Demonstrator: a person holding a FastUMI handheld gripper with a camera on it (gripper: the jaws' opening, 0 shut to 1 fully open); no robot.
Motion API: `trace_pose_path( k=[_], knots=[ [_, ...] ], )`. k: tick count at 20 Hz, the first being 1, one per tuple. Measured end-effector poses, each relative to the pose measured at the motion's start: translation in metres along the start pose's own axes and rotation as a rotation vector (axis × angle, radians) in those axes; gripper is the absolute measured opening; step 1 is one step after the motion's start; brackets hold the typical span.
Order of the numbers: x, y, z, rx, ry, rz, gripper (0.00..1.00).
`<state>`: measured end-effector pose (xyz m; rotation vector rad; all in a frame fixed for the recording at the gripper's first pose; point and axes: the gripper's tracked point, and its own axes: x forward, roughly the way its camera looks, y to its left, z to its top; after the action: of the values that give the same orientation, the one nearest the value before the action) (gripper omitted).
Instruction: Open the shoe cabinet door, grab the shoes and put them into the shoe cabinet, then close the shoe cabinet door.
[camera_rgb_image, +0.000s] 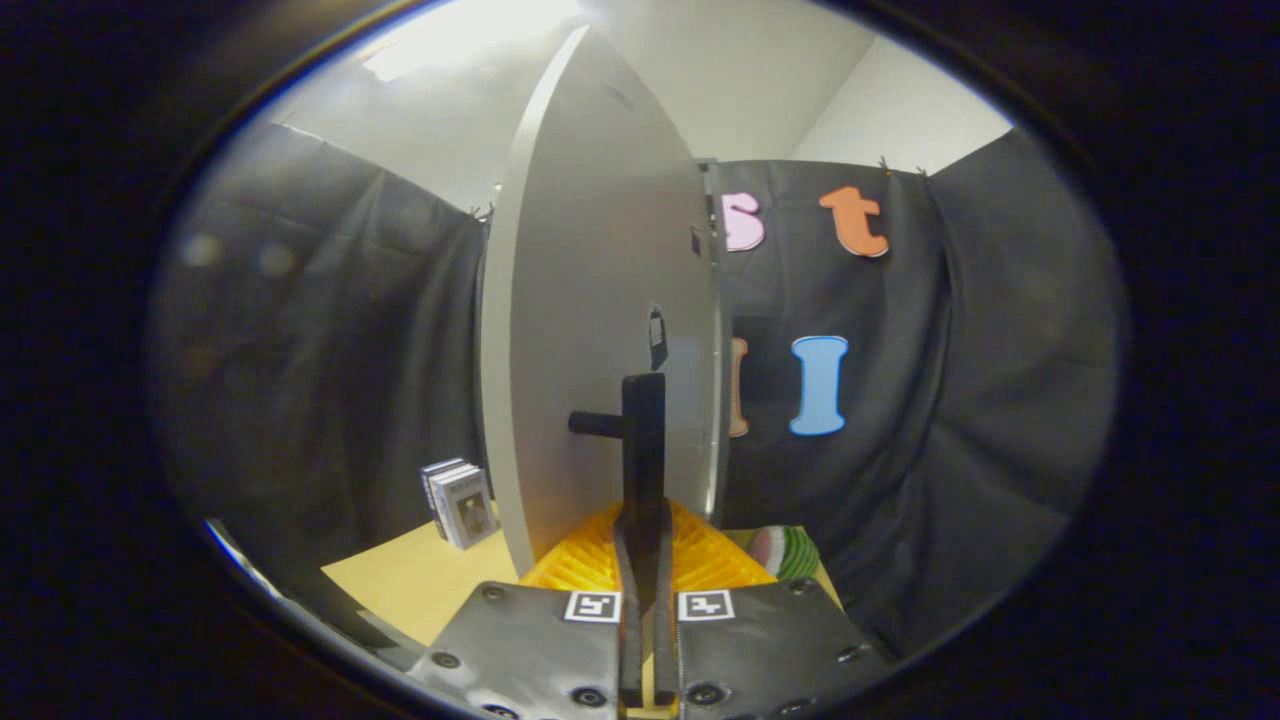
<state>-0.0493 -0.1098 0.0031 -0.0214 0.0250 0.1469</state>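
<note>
The hand-held gripper (645, 545) has its two fingers drawn close together around the lower end of the dark handle (643, 440) on the cabinet door (590, 300). The upright bar of the handle rises from between the fingertips, and a short peg joins it to the door's face on the left. Both fingers seem to press on the bar, which is the sensible hold: a pinch on the handle lets the wrist swing the door without slipping off its smooth grey panel.

The door stands nearly edge-on to the camera, so it is partly swung out from the cabinet; whether it is on its way open or shut cannot be told from this moment alone. The cabinet body and its inside are hidden behind the door. At the door's far edge, against the black curtain, small dark fittings show, likely a hinge or catch, too small to be sure.

Just beyond the fingers, low down, lies something orange and ribbed (690, 555), perhaps a shoe or a basket; I cannot tell which. To its right, toward the far right edge of the bench (420, 585), sits a small round thing striped green and pink (785, 552). Near the bench's left edge, beside the foot of the door, stand two small boxes (460, 503) leaning together, well out of the door's way.

If the shoes are the orange thing, they are not yet in the cabinet, and the task is at an early stage.
</note>
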Motion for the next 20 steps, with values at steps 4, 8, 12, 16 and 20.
trace_pose_path(
  k=[4, 8, 12, 16, 20],
  knots=[
    [-0.005, -0.038, 0.002, 0.025, 0.0, -0.063, 0.06],
    [-0.013, -0.065, 0.001, 0.042, -0.001, -0.092, 0.03],
    [-0.025, -0.066, 0.002, 0.0, -0.008, -0.077, 0.04],
    [-0.041, -0.066, 0.003, 0.002, -0.016, -0.095, 0.04],
    [-0.061, -0.051, 0.004, -0.008, -0.036, -0.118, 0.04]
  ],
)
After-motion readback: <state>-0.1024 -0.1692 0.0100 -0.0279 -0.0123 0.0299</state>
